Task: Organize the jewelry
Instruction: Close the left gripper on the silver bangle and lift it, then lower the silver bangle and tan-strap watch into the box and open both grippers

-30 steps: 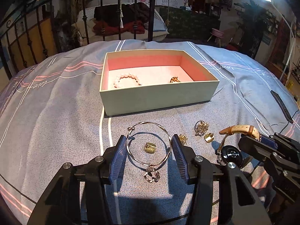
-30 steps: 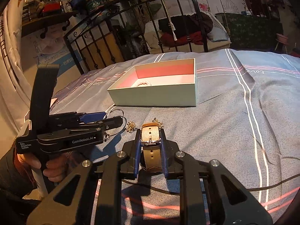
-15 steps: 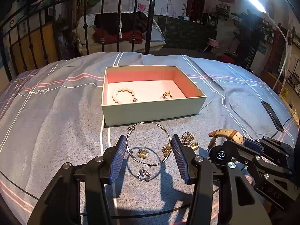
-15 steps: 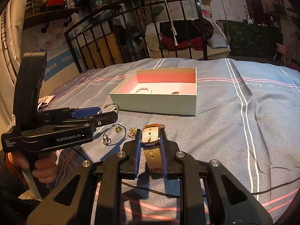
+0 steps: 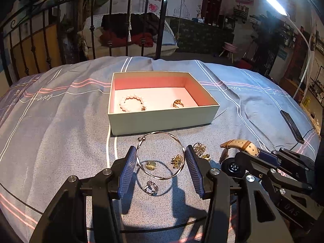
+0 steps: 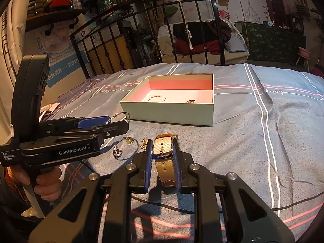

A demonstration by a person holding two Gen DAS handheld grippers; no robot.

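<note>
An open pale box (image 5: 162, 119) with a pink lining sits on the bed; it also shows in the right wrist view (image 6: 168, 113). Inside lie a pearl bracelet (image 5: 132, 103) and a gold ring (image 5: 178, 103). My left gripper (image 5: 160, 157) is shut on a thin silver bangle (image 5: 160, 154) and holds it above the bedspread in front of the box. My right gripper (image 6: 162, 158) is shut on a watch (image 6: 164, 158) with a tan strap, lifted off the bed; the watch also shows in the left wrist view (image 5: 235, 158).
Loose pieces lie on the grey bedspread below the bangle: a gold pendant (image 5: 150, 165), a silver ring (image 5: 150, 187), gold earrings (image 5: 199, 148) and a gold cluster (image 5: 177, 159). A dark phone (image 5: 291, 125) lies at the right. An iron bed rail (image 5: 129, 24) stands behind.
Both grippers have risen from the bed with their loads: the bangle now hangs above the loose pieces and casts a shadow, and the watch is higher. The box appears farther below.
</note>
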